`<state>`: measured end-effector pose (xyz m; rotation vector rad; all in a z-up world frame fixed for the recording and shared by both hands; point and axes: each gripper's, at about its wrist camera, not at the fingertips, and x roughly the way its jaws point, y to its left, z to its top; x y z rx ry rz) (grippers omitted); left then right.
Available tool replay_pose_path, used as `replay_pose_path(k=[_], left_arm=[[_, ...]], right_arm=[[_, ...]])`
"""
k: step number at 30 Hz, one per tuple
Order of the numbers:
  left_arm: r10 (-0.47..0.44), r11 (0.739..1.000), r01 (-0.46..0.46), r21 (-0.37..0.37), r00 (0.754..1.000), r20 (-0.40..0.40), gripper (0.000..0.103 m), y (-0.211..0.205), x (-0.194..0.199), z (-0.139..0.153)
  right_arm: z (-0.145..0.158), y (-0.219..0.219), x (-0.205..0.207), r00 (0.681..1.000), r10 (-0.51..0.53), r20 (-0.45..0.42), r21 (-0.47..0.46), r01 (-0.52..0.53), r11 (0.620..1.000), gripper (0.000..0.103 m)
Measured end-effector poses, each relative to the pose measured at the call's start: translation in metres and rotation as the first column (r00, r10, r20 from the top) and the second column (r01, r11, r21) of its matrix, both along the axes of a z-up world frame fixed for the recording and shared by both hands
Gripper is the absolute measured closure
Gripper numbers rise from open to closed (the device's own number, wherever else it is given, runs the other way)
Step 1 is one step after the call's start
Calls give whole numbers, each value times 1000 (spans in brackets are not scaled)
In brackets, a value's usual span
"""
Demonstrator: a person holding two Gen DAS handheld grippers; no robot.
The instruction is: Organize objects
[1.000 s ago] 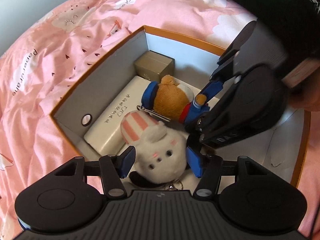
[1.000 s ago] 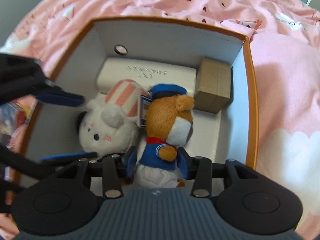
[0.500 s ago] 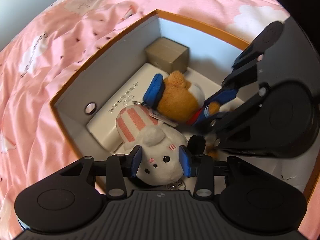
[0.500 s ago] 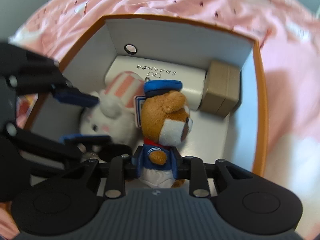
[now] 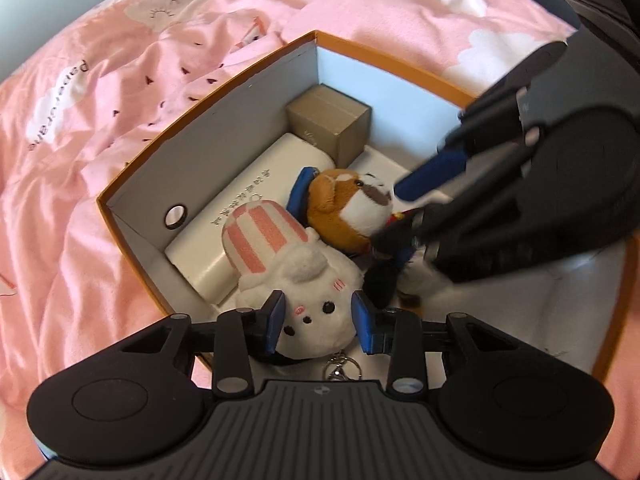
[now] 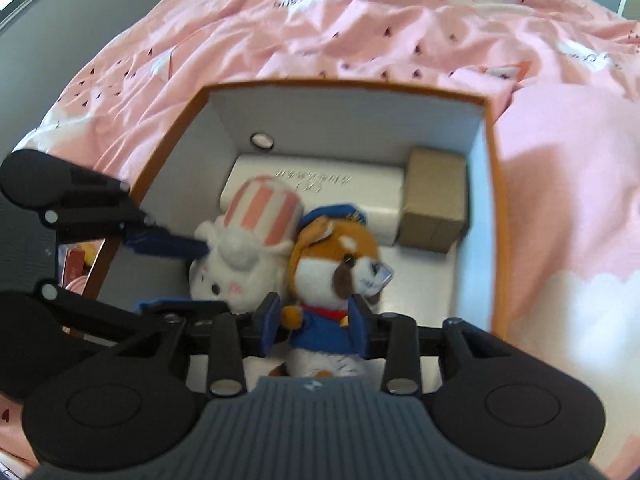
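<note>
An orange-rimmed box [image 5: 224,92] with white inside walls sits on a pink bed. My left gripper [image 5: 318,322] is shut on a white plush with a pink-striped hat [image 5: 312,292], also seen in the right wrist view [image 6: 236,268]. My right gripper [image 6: 316,326] is shut on a brown bear plush in a blue sailor suit [image 6: 328,276], also seen in the left wrist view [image 5: 348,208]. Both plush toys are held side by side, lifted above the box floor. The right gripper [image 5: 432,196] shows at the right of the left wrist view.
In the box lie a flat white case [image 5: 240,220] along the far wall and a small brown cardboard box [image 5: 330,120] in the corner. A round hole [image 5: 176,214] is in one wall. Pink patterned bedding [image 6: 360,28] surrounds the box.
Both grippers closed on their plush toys and rose away from the box. The bear was turned more upright, and the box looks smaller and farther.
</note>
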<state>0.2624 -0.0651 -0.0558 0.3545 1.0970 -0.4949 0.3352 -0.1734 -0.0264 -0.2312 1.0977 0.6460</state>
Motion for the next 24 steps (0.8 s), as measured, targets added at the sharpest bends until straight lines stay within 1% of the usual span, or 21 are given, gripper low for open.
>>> replay_pose_path(k=[1,2,7,11,14,17,20,21,24], left_arm=[[-15,1000,15,-10,1000,0,61,1,1,2],[-32,999,32,-14,999,6,61,2,1,4],[-121,993,121,-3,992,33,61,-2,6,14],[-112,994,111,6,992,51,61,-8,31,19],[-98,995,98,11,995,29,61,-12,49,14],[-88,995,87,45,996,14,62,-17,58,5],[-78,995,77,63,997,9,62,-18,59,-1],[-81,994,80,70,997,10,63,-18,58,-2],[-77,989,78,123,997,-8,64,-20,54,-3]], right_arm=[[2,1,1,1000,2,10,-17,-2,1000,64],[2,1,2,1000,9,14,-35,-9,999,66],[-3,7,7,993,119,-11,-104,-120,987,66],[-10,5,-6,983,181,-4,-133,-180,975,65],[-16,8,-5,985,174,-2,-144,-173,974,64],[-19,6,1,989,148,-15,-120,-149,982,64],[-20,4,5,992,123,-19,-100,-124,987,65],[-21,3,5,994,112,-18,-94,-113,989,66],[-20,3,5,996,92,-9,-79,-92,993,68]])
